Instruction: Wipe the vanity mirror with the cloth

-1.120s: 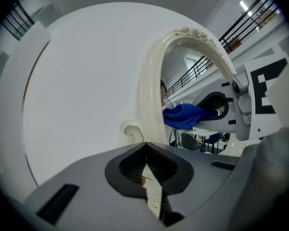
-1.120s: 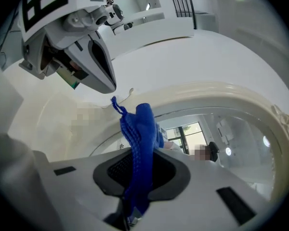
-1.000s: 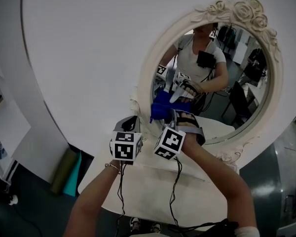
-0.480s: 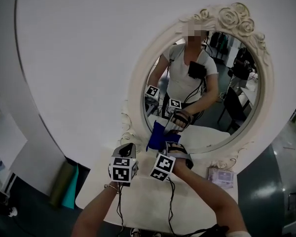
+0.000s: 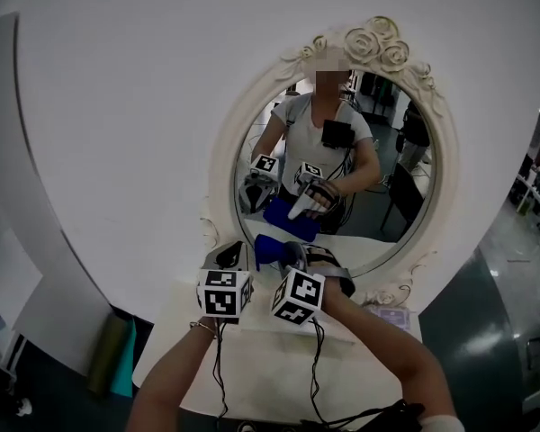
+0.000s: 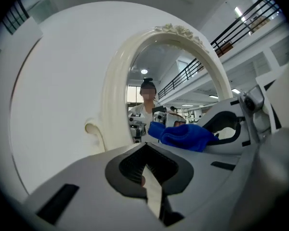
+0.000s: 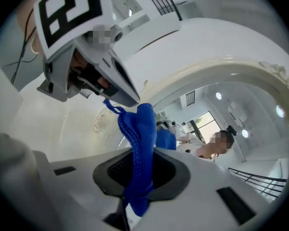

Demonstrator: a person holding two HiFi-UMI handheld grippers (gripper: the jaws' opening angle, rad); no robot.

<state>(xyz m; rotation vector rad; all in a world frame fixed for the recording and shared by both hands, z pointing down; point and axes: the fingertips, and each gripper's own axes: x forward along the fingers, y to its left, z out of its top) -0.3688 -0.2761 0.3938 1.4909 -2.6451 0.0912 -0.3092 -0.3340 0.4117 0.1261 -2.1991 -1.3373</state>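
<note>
An oval vanity mirror with an ornate cream frame point(image 5: 221, 165) stands against the white wall. My right gripper point(image 5: 288, 257) is shut on a blue cloth point(image 5: 268, 247), which it holds at the lower left of the mirror, by the bottom rim. In the right gripper view the cloth point(image 7: 138, 148) hangs pinched between the jaws, with the frame point(image 7: 216, 73) arching ahead. My left gripper point(image 5: 232, 257) sits just left of the cloth, shut with nothing in it. The left gripper view shows the cloth point(image 6: 185, 135) to its right and the frame point(image 6: 116, 95) close ahead.
The mirror stands on a white table point(image 5: 270, 358). A small patterned pack point(image 5: 387, 317) lies on the table at the right. A green and teal roll point(image 5: 115, 354) leans by the wall at lower left. The glass reflects the person and both grippers.
The cloth and both grippers have come down from the lower glass to the mirror's bottom rim. The head view has shifted, so the mirror now sits further left and more upright.
</note>
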